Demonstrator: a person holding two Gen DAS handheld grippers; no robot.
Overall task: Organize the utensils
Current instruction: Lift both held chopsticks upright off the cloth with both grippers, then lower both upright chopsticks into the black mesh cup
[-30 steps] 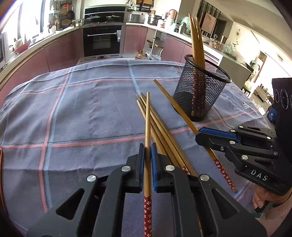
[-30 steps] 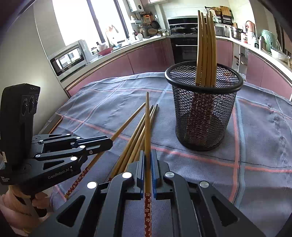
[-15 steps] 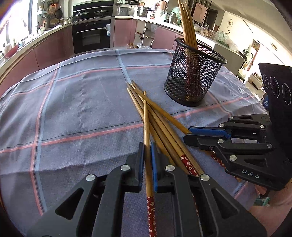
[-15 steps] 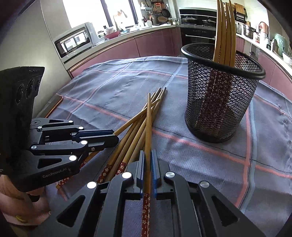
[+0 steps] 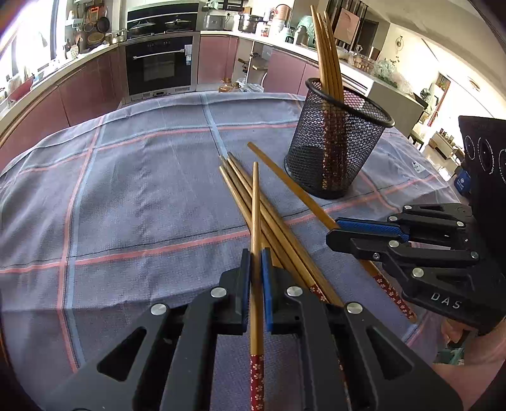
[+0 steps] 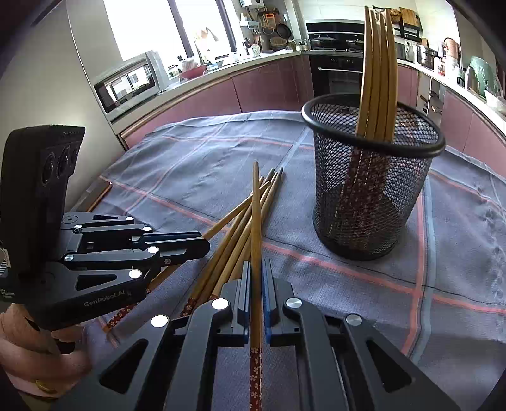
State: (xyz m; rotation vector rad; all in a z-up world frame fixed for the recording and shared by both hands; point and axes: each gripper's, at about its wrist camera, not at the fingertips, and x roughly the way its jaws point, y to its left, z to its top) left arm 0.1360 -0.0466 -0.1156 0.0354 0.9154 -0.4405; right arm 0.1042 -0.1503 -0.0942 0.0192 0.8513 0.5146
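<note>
Gripping one chopstick point(image 5: 255, 221) each: left gripper point(image 5: 256, 268), right gripper point(image 6: 256, 278) | loose chopsticks point(image 5: 272, 218): about four | mesh holder point(image 5: 338, 148): four upright

Bright daylight from blown-out windows point(image 6: 148, 25); sharp focus — strong fisheye bending, dark vignetted corners

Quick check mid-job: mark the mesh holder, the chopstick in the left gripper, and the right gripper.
mesh holder point(image 6: 373, 202), right wrist view, front mesh wall
chopstick point(image 5: 255, 221), left wrist view, bare shaft ahead of the pads
right gripper point(image 5: 335, 232), left wrist view, closed fingertips
</note>
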